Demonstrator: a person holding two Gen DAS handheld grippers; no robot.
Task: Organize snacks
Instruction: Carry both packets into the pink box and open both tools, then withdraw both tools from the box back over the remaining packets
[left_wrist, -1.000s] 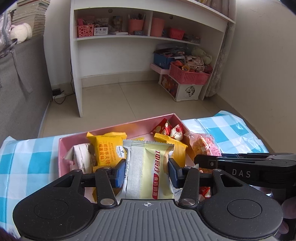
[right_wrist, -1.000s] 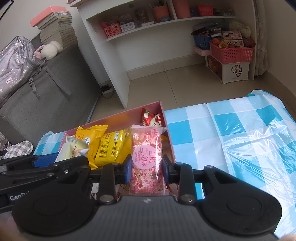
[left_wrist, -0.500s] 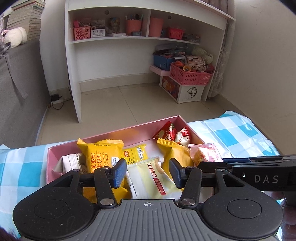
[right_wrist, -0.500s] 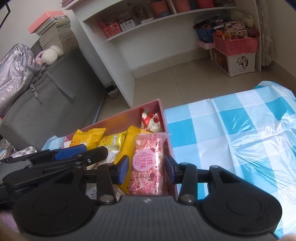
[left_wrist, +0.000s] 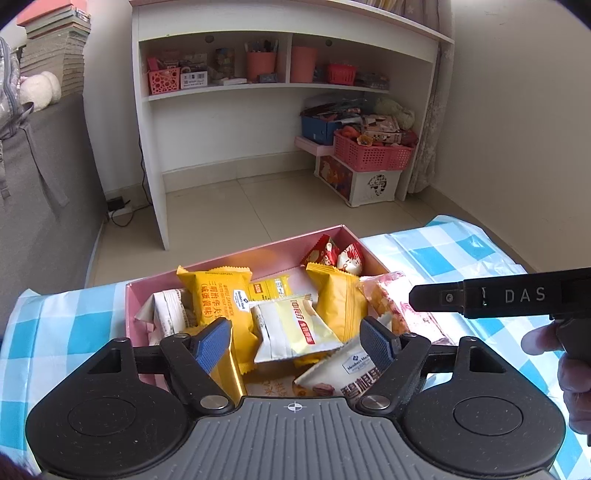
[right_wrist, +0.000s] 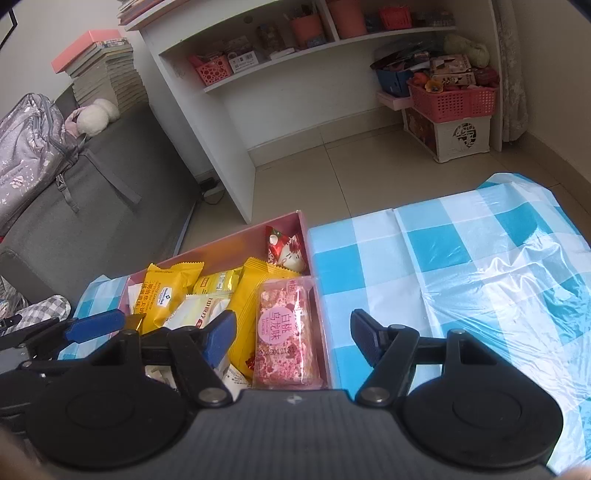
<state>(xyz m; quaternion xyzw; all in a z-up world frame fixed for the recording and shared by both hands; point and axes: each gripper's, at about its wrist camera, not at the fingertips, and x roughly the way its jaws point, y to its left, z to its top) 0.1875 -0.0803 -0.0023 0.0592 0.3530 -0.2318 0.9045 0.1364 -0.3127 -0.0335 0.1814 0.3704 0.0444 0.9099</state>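
Observation:
A pink box (left_wrist: 266, 254) (right_wrist: 236, 243) on the blue-checked tablecloth holds several snack packets. My left gripper (left_wrist: 295, 341) hangs over the box, its jaws opening wide; the cream packet (left_wrist: 295, 328) lies loose among the others below them, clear of the pads. My right gripper (right_wrist: 293, 338) is over the box's right side, jaws opening too. The pink nougat packet (right_wrist: 286, 332) lies flat in the box between its fingers (right_wrist: 219, 338), untouched by them. Yellow packets (left_wrist: 218, 295) and red-and-white candies (left_wrist: 332, 253) fill the back of the box.
The blue-checked tablecloth (right_wrist: 461, 277) spreads to the right of the box under glossy plastic. Beyond the table edge are tiled floor, a white shelf unit (left_wrist: 258, 92), a pink basket (left_wrist: 373, 153) and a grey sofa (right_wrist: 74, 192). The right gripper's arm (left_wrist: 498, 295) crosses the left wrist view.
Both grippers opened and let go: the cream packet dropped from the left jaws into the box, the pink nougat packet from the right jaws onto the box's right side.

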